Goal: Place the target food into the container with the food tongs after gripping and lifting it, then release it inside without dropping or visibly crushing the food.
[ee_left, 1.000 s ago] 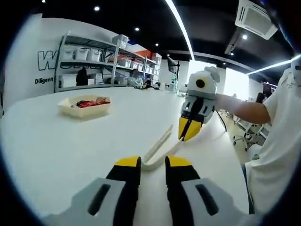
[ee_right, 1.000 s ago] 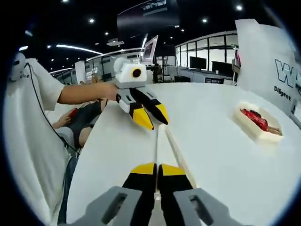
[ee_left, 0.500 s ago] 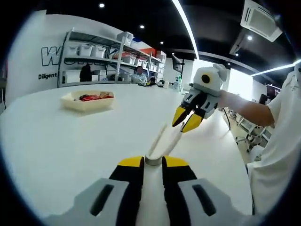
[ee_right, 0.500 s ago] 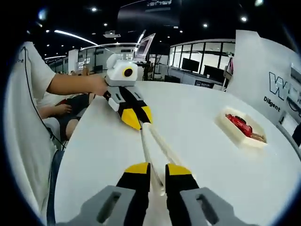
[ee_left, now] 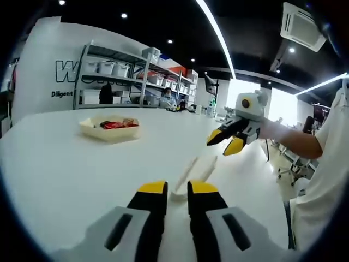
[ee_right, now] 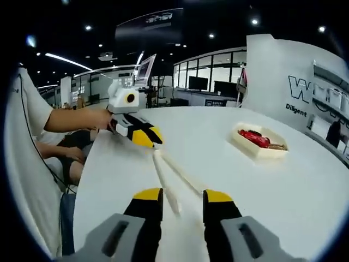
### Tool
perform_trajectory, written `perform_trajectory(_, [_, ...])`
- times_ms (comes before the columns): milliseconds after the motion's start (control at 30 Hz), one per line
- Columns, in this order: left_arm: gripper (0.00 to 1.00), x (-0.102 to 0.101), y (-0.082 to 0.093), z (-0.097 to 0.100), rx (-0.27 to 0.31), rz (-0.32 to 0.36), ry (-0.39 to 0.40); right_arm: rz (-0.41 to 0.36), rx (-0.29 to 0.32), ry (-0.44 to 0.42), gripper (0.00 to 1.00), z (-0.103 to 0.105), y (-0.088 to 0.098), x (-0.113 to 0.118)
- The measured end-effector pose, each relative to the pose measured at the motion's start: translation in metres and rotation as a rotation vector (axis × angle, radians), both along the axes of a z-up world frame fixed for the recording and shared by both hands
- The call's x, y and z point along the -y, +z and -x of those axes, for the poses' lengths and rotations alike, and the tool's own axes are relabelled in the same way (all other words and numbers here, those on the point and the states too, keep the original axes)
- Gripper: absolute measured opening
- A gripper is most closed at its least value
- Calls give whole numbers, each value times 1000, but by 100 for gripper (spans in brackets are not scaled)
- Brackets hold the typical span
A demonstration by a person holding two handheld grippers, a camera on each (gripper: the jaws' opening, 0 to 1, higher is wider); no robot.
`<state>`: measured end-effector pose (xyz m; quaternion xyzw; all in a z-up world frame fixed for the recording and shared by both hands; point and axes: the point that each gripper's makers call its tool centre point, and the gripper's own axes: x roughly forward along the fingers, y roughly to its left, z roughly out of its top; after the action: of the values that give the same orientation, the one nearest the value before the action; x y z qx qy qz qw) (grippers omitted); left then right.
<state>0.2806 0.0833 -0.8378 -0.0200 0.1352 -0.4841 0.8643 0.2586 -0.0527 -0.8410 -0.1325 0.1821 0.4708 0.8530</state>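
Observation:
Pale plastic food tongs point(ee_left: 193, 169) reach forward from my left gripper point(ee_left: 177, 188), which is shut on their hinge end just above the white table. In the right gripper view the tongs point(ee_right: 163, 174) run from the left gripper point(ee_right: 147, 137) toward my right gripper point(ee_right: 182, 195), whose jaws stand wide open on either side of the tong arms without touching them. From the left gripper view, the right gripper point(ee_left: 226, 141) hangs open in the air just past the tong tips. A cream tray point(ee_left: 112, 134) holding red food point(ee_left: 112, 124) sits farther off; the tray point(ee_right: 248, 150) and food point(ee_right: 253, 137) lie to my right.
The white table point(ee_left: 54, 164) is wide and rounded, its edge close to the person in a white shirt point(ee_left: 327, 180). Metal shelves with bins point(ee_left: 109, 76) stand behind the tray. Another seated person point(ee_right: 76, 153) is beyond the table edge.
My right gripper has opened, let go of the tong arms and drawn back from them. My left gripper has closed on the hinge end.

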Motion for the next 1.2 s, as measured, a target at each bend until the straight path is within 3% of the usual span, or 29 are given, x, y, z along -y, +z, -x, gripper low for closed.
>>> perform_trajectory(233, [22,-1,5,1,-10,55,37,-21,21,-69,45,3,9,0])
perform_trajectory(433, [39,-6,11,0,-51,117,93,-36,19,-131,77,3,16,4])
perform_trajectory(467, [43,-6,16,-1,-58,138,111,-45,21,-142,80,3,17,5])
perform_trajectory(533, [61,-6,20,-6,-89,158,173,-62,20,-155,83,2,22,5])
perform_trajectory(600, [83,-11,22,-11,-84,131,233,-66,23,-172,87,2,25,6])
perform_trajectory(667, [97,-19,23,-19,-65,104,289,-68,24,-192,93,2,27,7])
perform_trajectory(700, [98,-20,24,-20,-50,86,304,-74,21,-210,99,1,27,8])
perform_trajectory(833, [99,-25,11,-16,-49,-42,334,-87,18,-256,99,1,28,14])
perform_trajectory(900, [99,-25,12,-17,17,-71,349,-95,6,-280,99,4,24,17])
perform_trajectory(933, [99,-28,4,-17,17,-114,370,-102,2,-297,99,5,22,20])
perform_trajectory(1200, [99,-28,-1,-10,41,-181,403,-56,-10,-350,99,9,9,32])
